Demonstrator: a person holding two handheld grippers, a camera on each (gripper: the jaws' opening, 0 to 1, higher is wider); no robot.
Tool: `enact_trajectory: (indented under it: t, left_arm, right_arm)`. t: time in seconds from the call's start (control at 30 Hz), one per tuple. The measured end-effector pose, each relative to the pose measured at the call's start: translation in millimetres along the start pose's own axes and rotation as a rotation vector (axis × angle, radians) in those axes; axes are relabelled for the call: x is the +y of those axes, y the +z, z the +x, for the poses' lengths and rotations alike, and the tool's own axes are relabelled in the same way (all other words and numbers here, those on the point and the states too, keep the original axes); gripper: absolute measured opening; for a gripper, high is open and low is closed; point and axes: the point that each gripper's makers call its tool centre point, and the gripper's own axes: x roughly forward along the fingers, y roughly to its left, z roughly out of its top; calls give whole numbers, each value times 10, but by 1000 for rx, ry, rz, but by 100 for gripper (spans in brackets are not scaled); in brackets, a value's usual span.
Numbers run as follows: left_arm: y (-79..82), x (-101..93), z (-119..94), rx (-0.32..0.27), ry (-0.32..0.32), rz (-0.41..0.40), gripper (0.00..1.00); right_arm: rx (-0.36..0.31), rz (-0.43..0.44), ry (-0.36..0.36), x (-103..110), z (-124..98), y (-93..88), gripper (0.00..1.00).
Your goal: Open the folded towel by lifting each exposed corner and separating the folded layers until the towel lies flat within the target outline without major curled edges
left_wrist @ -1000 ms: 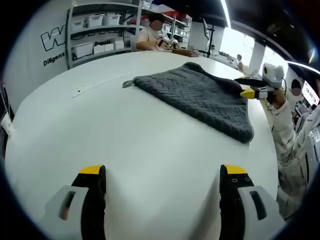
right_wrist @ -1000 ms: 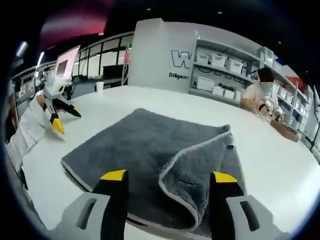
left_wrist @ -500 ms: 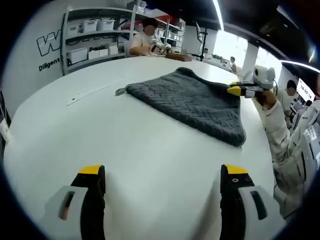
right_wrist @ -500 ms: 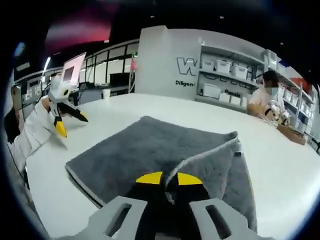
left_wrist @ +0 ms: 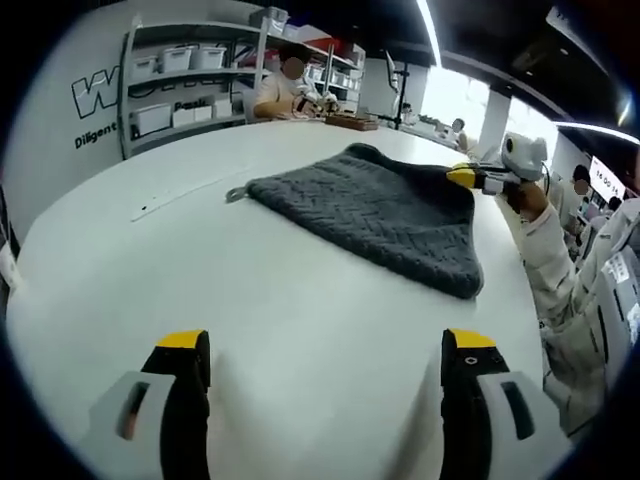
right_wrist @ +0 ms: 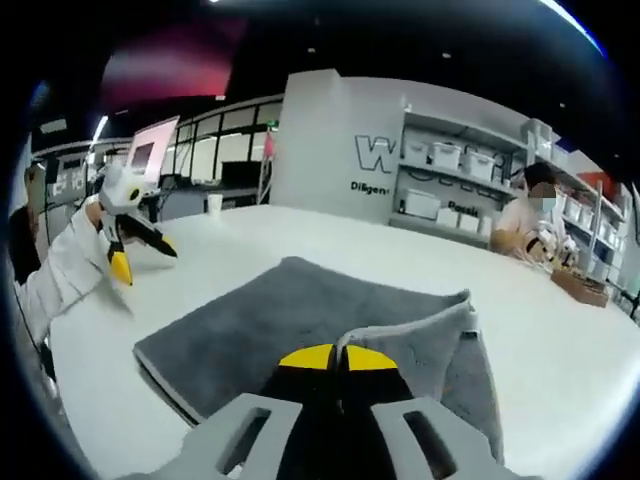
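— towel [right_wrist: 300, 305], grey, lies out on the white table [left_wrist: 250, 330], one flap doubled back over the rest. see the pale-trimmed edge curling over near the right gripper [right_wrist: 337, 356]?

— yes. its yellow tips are pressed together right on that folded edge, so i'd say it has the top layer pinched. makes sense to take it there, since that hem is the loose bit you can peel away from the layer below.

— and the left gripper [left_wrist: 325, 345]?

— jaws wide apart, nothing between them, hovering over bare table well short of the towel. in the right gripper view you can see it off at the far side, held by a white sleeve [right_wrist: 62, 250]. i'd guess it's waiting to pin or take another corner.

— any outline to lay it in?

— there's a thin line [left_wrist: 190, 190] on the table beyond the towel; whether that's the target, i cannot tell.

— risk?

— lifting too little cloth, probably, and the flap slipping free. someone sits working by the shelves [right_wrist: 450, 170] behind, well clear.
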Motion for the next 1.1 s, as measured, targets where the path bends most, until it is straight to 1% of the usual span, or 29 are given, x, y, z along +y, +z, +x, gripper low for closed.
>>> enact_trajectory:
  t: [0.03,0.1,0.23,0.3,0.37,0.53,0.73,0.83,1.1]
  left_arm:
    - [2,-2,-1,-1,0,0,95]
    - [11,-8,-4,-5,-2,3,95]
    - [26,-21,-12,-12,-4,4,95]
    - [33,-14,-16,-15,-4,4,95]
    - [43,-16,-23,-21,-5,2,95]
    - [54,-19,-33,-27,-6,4,95]
    - [66,-17,-39,-31,-6,6,95]
    - [67,-13,-39,-31,-5,5,95]
    - [62,-20,-44,-32,-5,6,95]
  right_arm:
    - [-22,-6,13,39,9,77,0]
    - [-42,-18,30,101,31,174,0]
    - [-72,-45,68,259,100,330,0]
    - [-80,-51,84,311,119,367,0]
    - [-98,-57,110,408,148,442,0]
    - [-120,-70,149,578,209,543,0]
    - [-136,-78,211,832,278,606,0]
    - [-139,-81,228,920,309,627,0]
    - [-176,-89,300,1218,396,782,0]
